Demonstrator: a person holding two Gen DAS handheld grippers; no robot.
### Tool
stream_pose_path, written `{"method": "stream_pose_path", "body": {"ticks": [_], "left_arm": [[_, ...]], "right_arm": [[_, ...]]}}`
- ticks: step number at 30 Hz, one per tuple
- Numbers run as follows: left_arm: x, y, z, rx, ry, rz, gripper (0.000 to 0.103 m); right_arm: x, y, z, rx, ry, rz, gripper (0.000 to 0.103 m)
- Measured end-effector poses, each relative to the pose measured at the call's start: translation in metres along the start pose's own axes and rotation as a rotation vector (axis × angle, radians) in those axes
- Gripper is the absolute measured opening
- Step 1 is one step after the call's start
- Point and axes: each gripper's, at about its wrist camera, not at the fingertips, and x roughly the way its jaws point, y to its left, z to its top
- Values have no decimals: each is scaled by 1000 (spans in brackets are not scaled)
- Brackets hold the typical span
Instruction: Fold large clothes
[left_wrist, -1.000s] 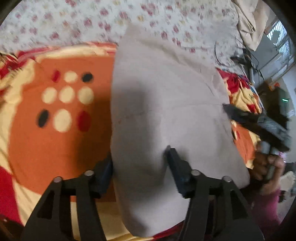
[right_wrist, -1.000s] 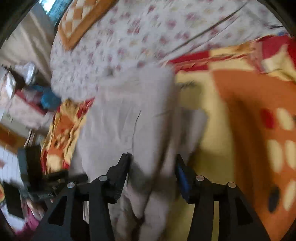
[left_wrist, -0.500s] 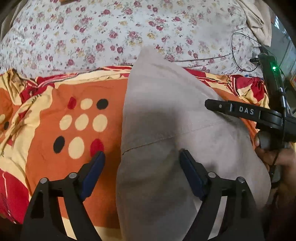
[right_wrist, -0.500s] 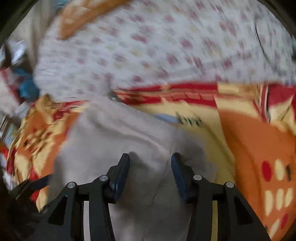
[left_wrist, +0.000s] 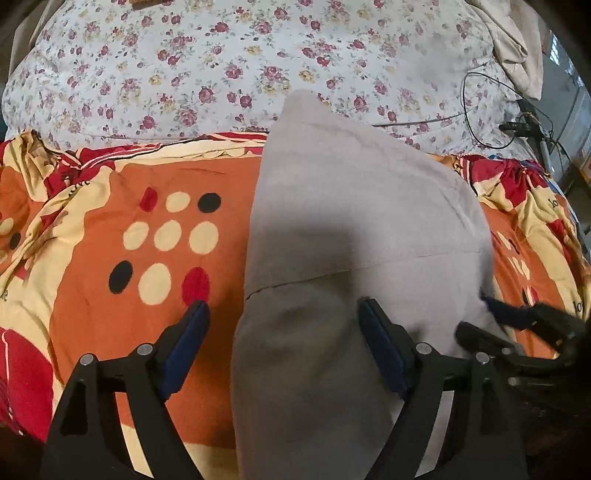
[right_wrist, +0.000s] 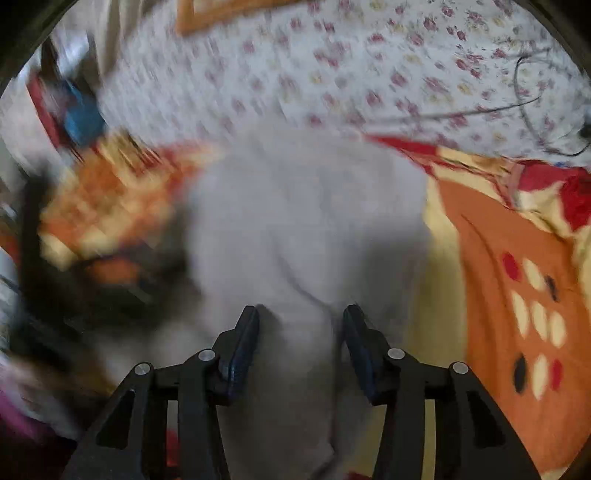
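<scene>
We held our left gripper (left_wrist: 282, 325) over the near end of the grey garment (left_wrist: 354, 236), its jaws spread wide and released: one finger hung over the orange blanket (left_wrist: 110, 295), the other over the cloth. The garment lay folded lengthwise on the blanket, its far tip reaching onto the floral sheet (left_wrist: 221, 74). A seam crossed it just ahead of our fingers. Our right gripper (right_wrist: 301, 332) hovered at the garment's (right_wrist: 306, 221) other side, jaws parted with cloth between them but not clamped; heavy blur left the contact unclear. A black cable (left_wrist: 491, 110) trailed over the sheet at far right.
</scene>
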Motion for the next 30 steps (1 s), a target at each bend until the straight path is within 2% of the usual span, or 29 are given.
{"method": "stream_pose_path", "body": {"ticks": [2, 8, 12, 15, 20, 30], "left_arm": [[-4, -2, -2, 9, -11, 22, 83], [-23, -2, -5, 17, -67, 45, 83], [-37, 4, -6, -13, -106, 35, 83], [-47, 8, -6, -25, -141, 44, 83], [-59, 14, -6, -54, -192, 42, 83], [-70, 21, -9, -90, -275, 47, 83]], "right_arm": [[-4, -5, -7, 73, -25, 21, 50], [-37, -7, -5, 138, -82, 22, 55], [-53, 0, -5, 140, -124, -33, 62], [-61, 3, -2, 153, -149, -22, 64], [-68, 11, 2, 140, -187, -28, 75], [-64, 13, 4, 120, -203, -65, 81]]}}
